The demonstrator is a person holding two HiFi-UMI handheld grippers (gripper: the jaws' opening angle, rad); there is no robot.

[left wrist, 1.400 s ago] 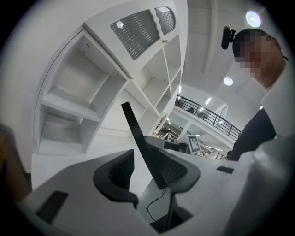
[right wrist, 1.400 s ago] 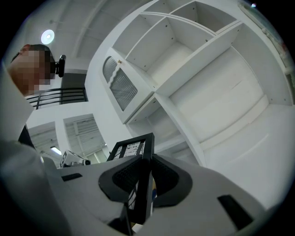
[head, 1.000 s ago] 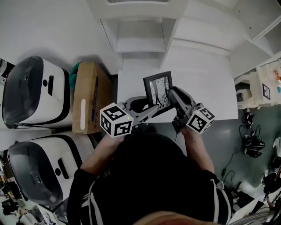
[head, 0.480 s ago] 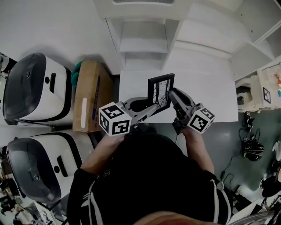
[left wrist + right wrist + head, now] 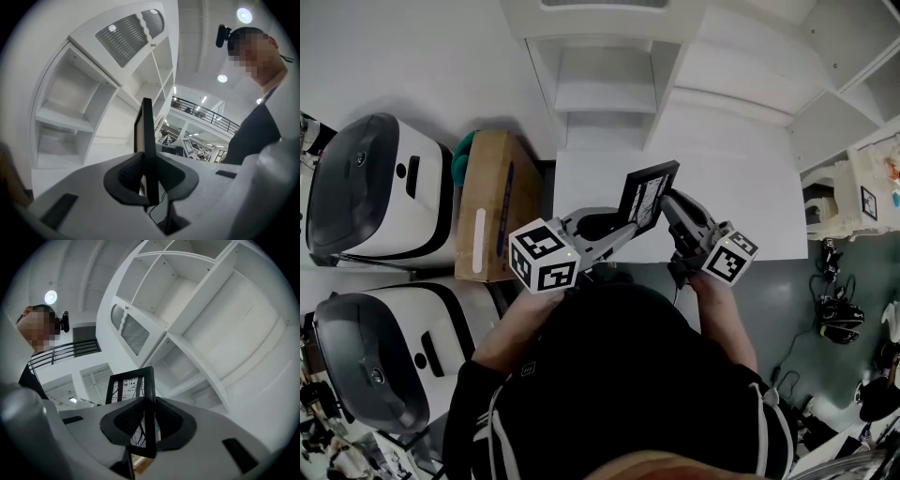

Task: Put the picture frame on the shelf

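The black picture frame (image 5: pixel 649 192) with a black-and-white branch print hangs over the white tabletop (image 5: pixel 741 197), tilted nearly edge-on to the head view. My right gripper (image 5: pixel 667 203) is shut on its right edge, and the print (image 5: pixel 127 385) faces that camera. My left gripper (image 5: pixel 628 228) grips its lower left edge. Its jaws have just been closing, and the frame (image 5: pixel 147 136) now stands edge-on between the pads (image 5: pixel 129 176), which press on it. The white shelf unit (image 5: pixel 600 89) stands beyond the frame.
A cardboard box (image 5: pixel 492 202) stands left of the tabletop, with two white-and-grey machines (image 5: pixel 375 187) farther left. Open shelf compartments (image 5: pixel 65 122) (image 5: pixel 211 329) fill both gripper views. Cluttered gear (image 5: pixel 844 309) lies on the floor at the right.
The frame has tipped from lying face-up toward standing on edge and risen slightly toward the shelf. My left gripper's jaws have closed onto it. The right gripper has kept its hold.
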